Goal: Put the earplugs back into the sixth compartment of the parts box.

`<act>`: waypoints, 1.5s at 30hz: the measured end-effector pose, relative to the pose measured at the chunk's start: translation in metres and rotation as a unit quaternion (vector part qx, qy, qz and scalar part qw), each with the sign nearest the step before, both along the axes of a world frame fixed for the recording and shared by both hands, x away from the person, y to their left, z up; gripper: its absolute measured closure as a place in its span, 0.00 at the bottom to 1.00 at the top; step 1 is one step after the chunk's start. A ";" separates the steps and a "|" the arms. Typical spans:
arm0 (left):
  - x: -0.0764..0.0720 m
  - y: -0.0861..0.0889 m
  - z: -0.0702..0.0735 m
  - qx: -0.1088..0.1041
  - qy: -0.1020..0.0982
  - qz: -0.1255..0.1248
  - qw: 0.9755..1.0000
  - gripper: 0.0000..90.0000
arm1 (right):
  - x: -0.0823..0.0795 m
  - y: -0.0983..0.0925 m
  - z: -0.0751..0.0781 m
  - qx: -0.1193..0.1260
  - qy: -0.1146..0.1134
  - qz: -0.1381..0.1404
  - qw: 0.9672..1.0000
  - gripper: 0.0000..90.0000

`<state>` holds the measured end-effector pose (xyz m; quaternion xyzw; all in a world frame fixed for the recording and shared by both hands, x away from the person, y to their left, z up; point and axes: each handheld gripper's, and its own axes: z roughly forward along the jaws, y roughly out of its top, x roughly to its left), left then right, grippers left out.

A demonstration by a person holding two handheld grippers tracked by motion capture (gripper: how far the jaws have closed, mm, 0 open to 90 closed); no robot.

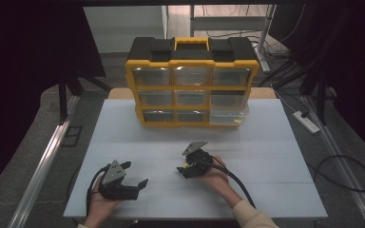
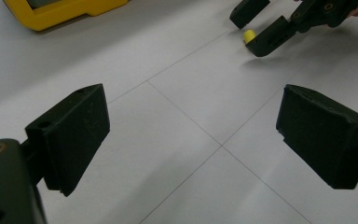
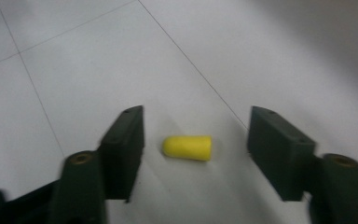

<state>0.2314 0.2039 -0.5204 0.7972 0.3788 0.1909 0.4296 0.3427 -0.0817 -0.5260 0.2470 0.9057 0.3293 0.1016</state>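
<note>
Yellow foam earplug (image 3: 187, 148): small, bullet-shaped, lying on its side on the white table top (image 1: 266, 156); sits between the two black jaws of the right gripper (image 3: 196, 151), touching neither, a gap of bare table on each side.
Right gripper state: released, jaws part-way apart around the plug, no pad pressing on it; seen from the high view at mid-table (image 1: 186, 167), held low by the person's right hand (image 1: 216, 179).
Left gripper (image 2: 193, 135): jaws spread wide, nothing between them, bare table below; held in the person's left hand (image 1: 100, 205) near the front left of the table, well apart from the plug.
Plug from left gripper view: yellow end (image 2: 249, 35) visible just beside the right gripper's nearer jaw.
Yellow and black plastic organiser box (image 1: 192, 80): stands upright at the far side of the table, three rows of clear drawers, well apart from both grippers.
Clear drawer, lower right (image 1: 228, 116): pulled out a little from the box front.
Obstructions: table surface between plug and box is open; thin seam lines cross it.
Off-table: white power strip (image 1: 306, 121) and black cables on the floor to the right.
</note>
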 end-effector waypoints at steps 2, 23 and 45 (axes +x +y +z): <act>0.000 0.000 0.000 -0.001 -0.001 0.000 1.000 0.10 | -0.001 0.000 0.001 -0.003 -0.002 0.001 1.000 0.55; -0.001 0.000 0.000 -0.001 -0.002 0.001 1.000 0.10 | -0.014 -0.020 0.038 0.061 -0.043 0.010 0.997 0.78; 0.000 0.000 0.000 -0.001 -0.004 0.001 1.000 0.11 | -0.026 -0.071 0.107 0.204 -0.097 -0.024 0.974 0.78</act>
